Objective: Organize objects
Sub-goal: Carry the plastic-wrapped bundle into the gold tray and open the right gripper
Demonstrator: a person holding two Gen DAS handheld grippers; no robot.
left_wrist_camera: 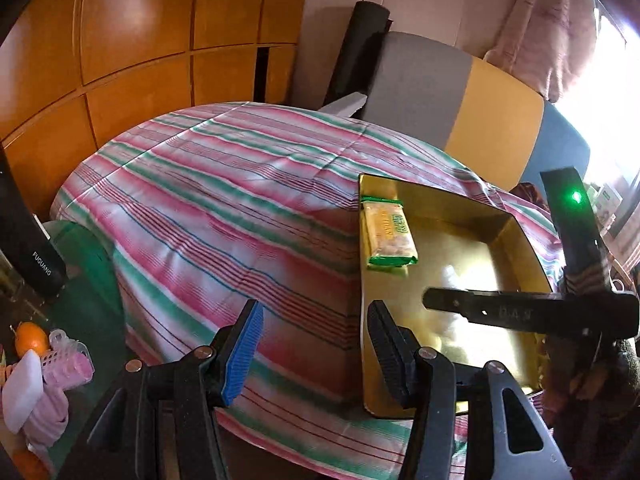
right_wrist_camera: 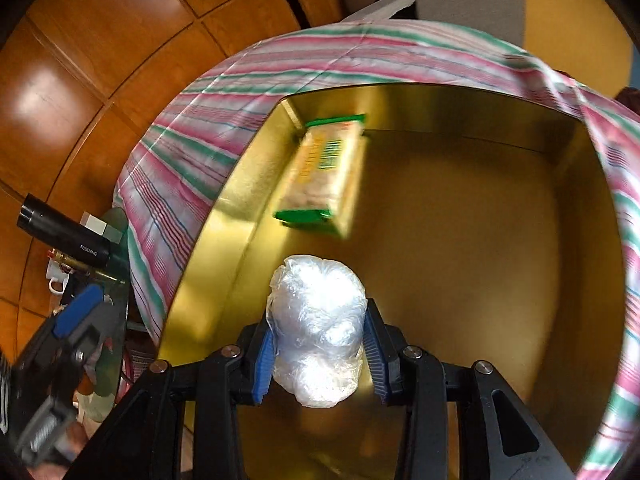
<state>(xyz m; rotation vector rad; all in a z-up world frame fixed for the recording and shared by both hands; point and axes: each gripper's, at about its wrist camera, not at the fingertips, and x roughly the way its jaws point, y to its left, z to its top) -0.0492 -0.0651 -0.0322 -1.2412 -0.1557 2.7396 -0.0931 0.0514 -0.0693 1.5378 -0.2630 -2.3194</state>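
Observation:
A shallow gold tray (right_wrist_camera: 480,280) lies on a table covered with a striped cloth. A green and yellow snack packet (right_wrist_camera: 324,172) rests in its far left corner. My right gripper (right_wrist_camera: 318,354) hangs over the tray's near left part, shut on a ball of crumpled clear plastic (right_wrist_camera: 316,320) with both blue pads against its sides. In the left wrist view the same tray (left_wrist_camera: 516,248) and packet (left_wrist_camera: 388,236) show. My left gripper (left_wrist_camera: 316,344) stands open and empty there, straddling the tray's left rim above the cloth.
The pink and green striped cloth (left_wrist_camera: 224,208) covers the table. Off its left edge stand a black flask (left_wrist_camera: 36,248), an orange (left_wrist_camera: 30,340), pink hair rollers (left_wrist_camera: 68,364) and a white block (left_wrist_camera: 20,392). A grey and yellow chair (left_wrist_camera: 460,100) stands behind, with wooden cabinets at the back.

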